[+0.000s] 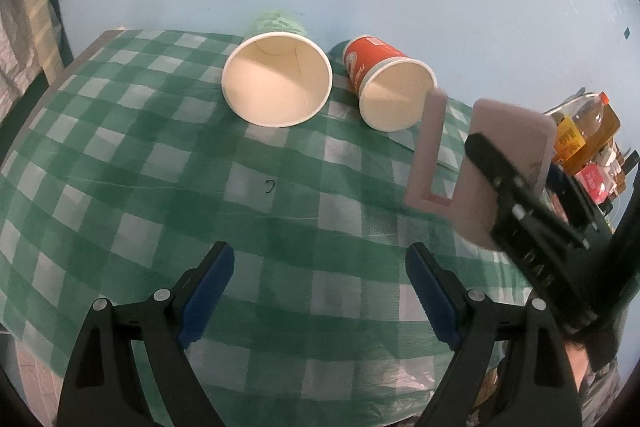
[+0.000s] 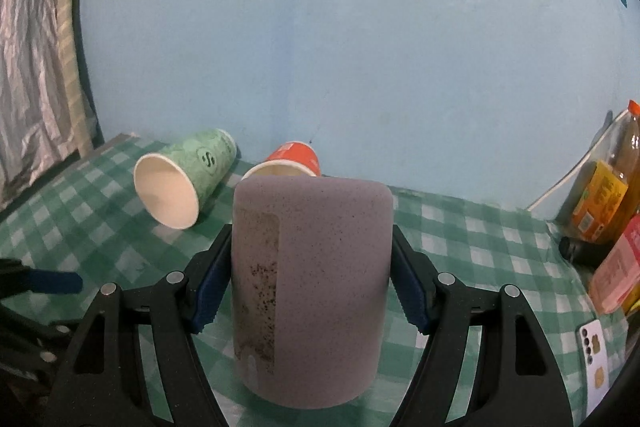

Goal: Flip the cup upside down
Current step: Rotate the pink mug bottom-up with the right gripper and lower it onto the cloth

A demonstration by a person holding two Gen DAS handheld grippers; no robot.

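Observation:
My right gripper (image 2: 310,277) is shut on a speckled mauve mug (image 2: 312,279), held above the green checked tablecloth (image 2: 472,247) with its closed end toward the wall. In the left wrist view the mug (image 1: 500,163) shows at the right with its square handle (image 1: 430,155) pointing left, and the right gripper (image 1: 528,211) clamps its side. My left gripper (image 1: 320,291) is open and empty over the cloth, left of the mug.
A green paper cup (image 1: 278,83) and an orange paper cup (image 1: 390,87) lie on their sides near the blue wall, mouths toward me. Bottles (image 2: 604,195) and packets stand at the right edge. A white phone (image 2: 596,351) lies at the near right.

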